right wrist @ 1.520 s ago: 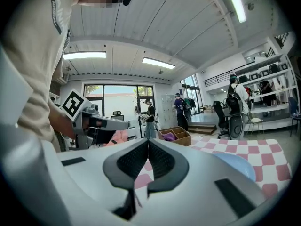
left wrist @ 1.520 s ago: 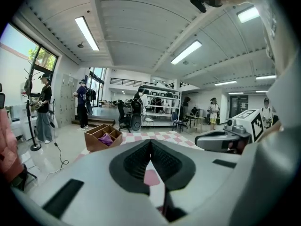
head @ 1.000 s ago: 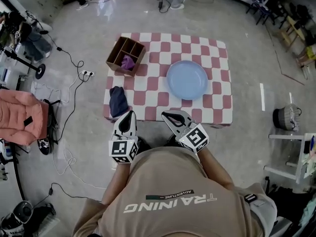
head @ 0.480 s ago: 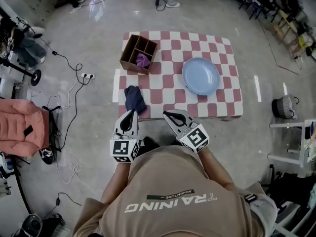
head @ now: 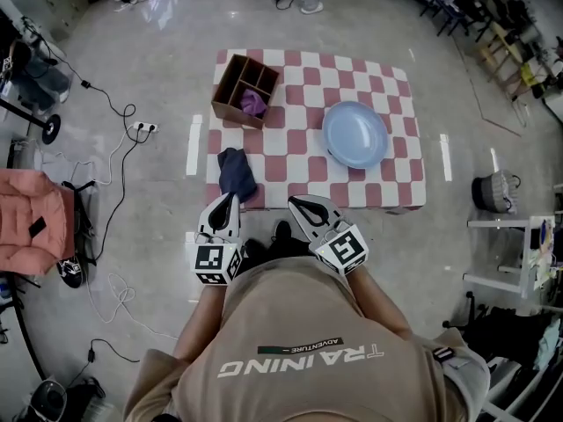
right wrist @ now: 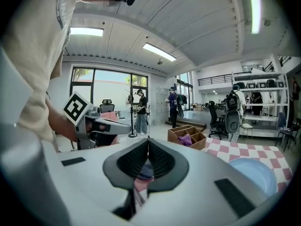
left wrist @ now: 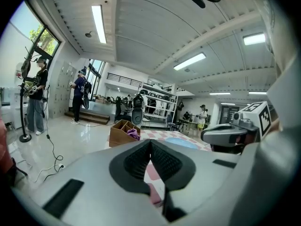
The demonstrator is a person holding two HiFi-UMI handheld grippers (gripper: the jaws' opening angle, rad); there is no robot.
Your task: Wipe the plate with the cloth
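Note:
A light blue plate (head: 355, 134) lies on the right half of a red-and-white checked table (head: 290, 170). A dark blue cloth (head: 236, 172) is bunched at the table's front left edge. Both grippers hover side by side just short of the table's near edge, and both point toward it. My left gripper (head: 230, 198) is shut and empty, just in front of the cloth. My right gripper (head: 296, 203) is also shut and empty, nearer the table's middle. The left gripper view shows the plate (left wrist: 181, 142) beyond the shut jaws. In the right gripper view the plate (right wrist: 254, 173) sits at lower right.
A wooden divided box (head: 246, 90) with a purple cloth in it stands at the table's far left corner. Cables and a power strip (head: 141, 127) run over the floor to the left. A wire basket (head: 491, 190) stands to the right. Several people stand far back in the room.
In the head view the table has slid rightward and looks a little smaller. Both grippers now sit further left against it. Both stay shut.

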